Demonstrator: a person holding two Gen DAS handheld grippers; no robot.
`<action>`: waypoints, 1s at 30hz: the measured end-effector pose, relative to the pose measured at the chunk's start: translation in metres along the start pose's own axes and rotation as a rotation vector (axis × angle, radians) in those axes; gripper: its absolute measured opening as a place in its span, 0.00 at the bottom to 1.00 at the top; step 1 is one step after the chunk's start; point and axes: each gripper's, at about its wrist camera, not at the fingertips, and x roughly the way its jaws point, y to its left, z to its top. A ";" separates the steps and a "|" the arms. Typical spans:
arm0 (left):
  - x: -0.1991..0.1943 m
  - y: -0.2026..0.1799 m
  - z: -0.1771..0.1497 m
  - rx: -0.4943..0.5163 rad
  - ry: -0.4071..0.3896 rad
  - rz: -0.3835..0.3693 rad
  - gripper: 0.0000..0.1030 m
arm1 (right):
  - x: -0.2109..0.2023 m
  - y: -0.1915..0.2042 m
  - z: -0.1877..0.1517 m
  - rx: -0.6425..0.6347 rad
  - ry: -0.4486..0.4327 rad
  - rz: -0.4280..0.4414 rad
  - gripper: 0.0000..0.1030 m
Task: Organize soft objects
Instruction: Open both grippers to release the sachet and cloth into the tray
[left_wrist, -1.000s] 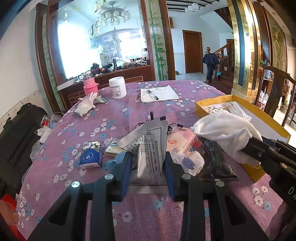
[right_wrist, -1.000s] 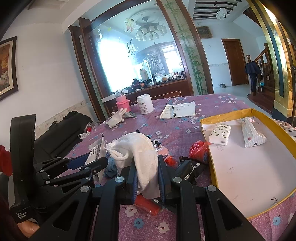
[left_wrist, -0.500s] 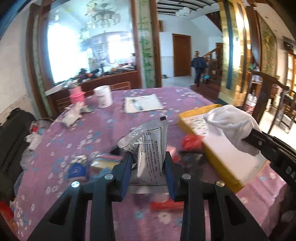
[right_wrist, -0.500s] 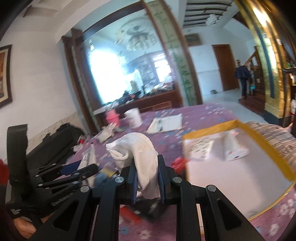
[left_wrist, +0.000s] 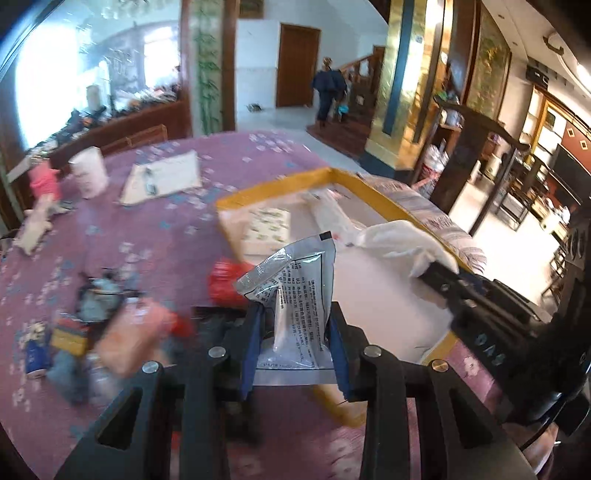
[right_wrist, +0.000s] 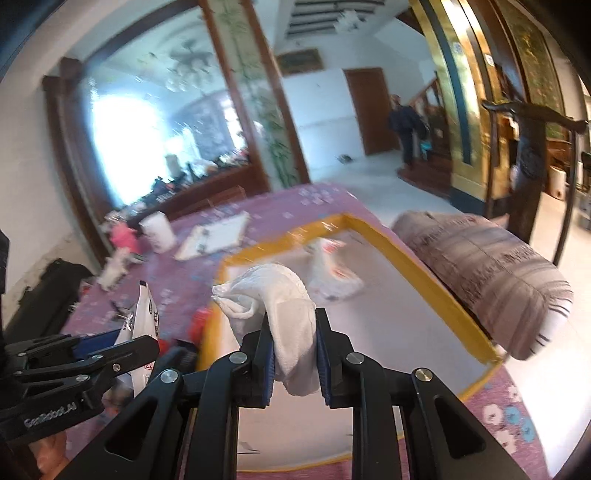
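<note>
On the bench (left_wrist: 155, 236), with its purple flowered cloth, there's one yellow-rimmed tray (right_wrist: 424, 273) and a blurry heap of small packs off to its left. Two grippers are in play, each holding one soft thing. The left gripper (left_wrist: 295, 332) is clamped tight on a silver foil pouch (left_wrist: 295, 280) with black print, standing upright between the blue pads, held above the tray's near left edge. The right gripper (right_wrist: 293, 354) is squeezed down on a white folded cloth (right_wrist: 280, 295) that bulges up out of the jaws and droops a bit below them; it's up over the tray's white floor, not touching it.

Inside the tray I count two things: a flat white pack with small green marks (left_wrist: 267, 229) and a white plastic-wrapped pack with red print (right_wrist: 332, 273), lying just beside each other near the far end.

Further back on the bench: one white tub (left_wrist: 89, 171), one pink bottle (left_wrist: 43, 181), one open notebook (left_wrist: 162, 177), and one white glove (left_wrist: 35, 230). Beside the tray's right edge sits one grey striped cushion (right_wrist: 491, 269). The loose pile is too smeared to count.
</note>
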 end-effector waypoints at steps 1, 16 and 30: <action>0.006 -0.006 0.001 0.001 0.014 -0.010 0.32 | 0.003 -0.005 0.000 0.005 0.014 -0.014 0.20; 0.086 -0.044 0.009 0.009 0.145 -0.002 0.32 | 0.031 -0.048 0.007 -0.004 0.135 -0.088 0.21; 0.078 -0.038 0.001 0.009 0.130 0.014 0.57 | 0.014 -0.042 0.003 -0.036 0.088 -0.127 0.73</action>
